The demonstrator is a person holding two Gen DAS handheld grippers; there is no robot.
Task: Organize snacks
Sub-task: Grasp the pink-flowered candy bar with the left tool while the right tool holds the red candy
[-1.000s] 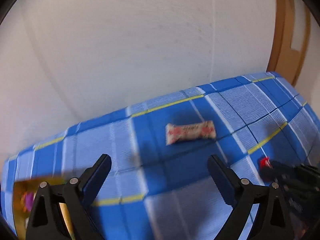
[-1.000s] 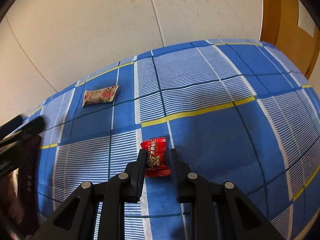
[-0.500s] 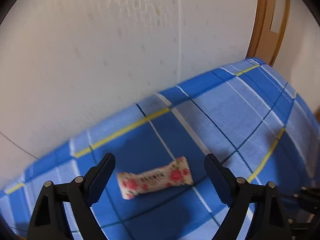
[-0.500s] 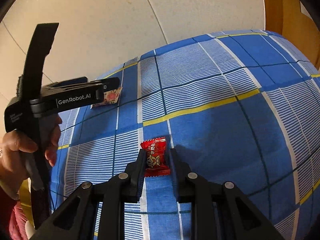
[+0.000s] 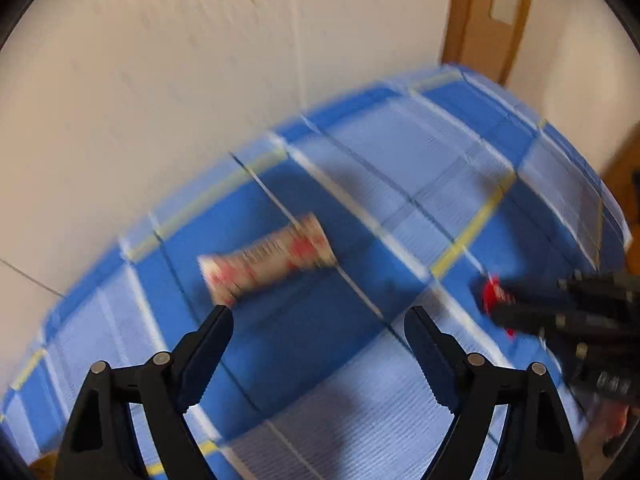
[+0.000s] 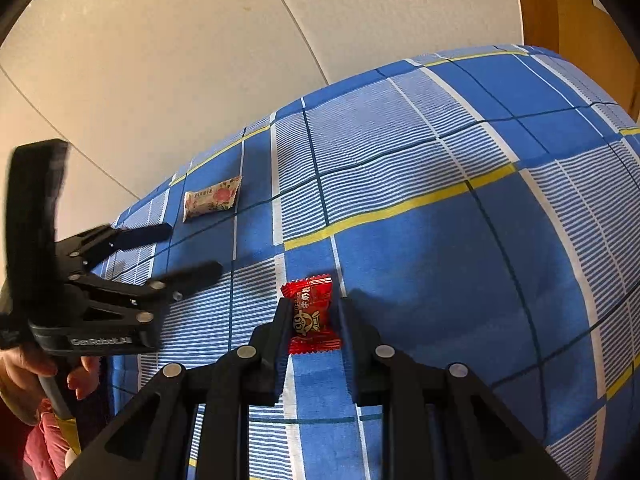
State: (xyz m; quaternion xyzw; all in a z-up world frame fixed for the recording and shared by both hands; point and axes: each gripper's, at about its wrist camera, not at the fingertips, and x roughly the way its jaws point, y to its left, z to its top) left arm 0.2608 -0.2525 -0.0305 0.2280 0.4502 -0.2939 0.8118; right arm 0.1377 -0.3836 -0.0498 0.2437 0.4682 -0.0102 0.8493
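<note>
A cream snack bar with pink flowers (image 5: 267,265) lies on the blue checked cloth (image 5: 360,380), just beyond my left gripper (image 5: 320,320). That gripper's jaws stand wide and are closing, with nothing between them. From the right wrist camera the same bar (image 6: 212,199) lies far left, with the left gripper (image 6: 192,252) a short way in front of it. My right gripper (image 6: 314,314) is shut on a red wrapped candy (image 6: 314,312), which rests on the cloth (image 6: 440,280). In the left wrist view the candy (image 5: 494,294) shows at the right, partly hidden by the right gripper.
A pale wall (image 6: 200,60) rises behind the cloth-covered surface, whose far edge runs close behind the bar. A wooden door frame (image 5: 484,12) stands at the far right. A person's hand (image 6: 24,364) holds the left gripper's handle at the left edge.
The left gripper swung in over the cloth towards the flowered bar, which now lies larger and just ahead of its fingertips. Its jaws narrowed a little. The right gripper stayed on the red candy.
</note>
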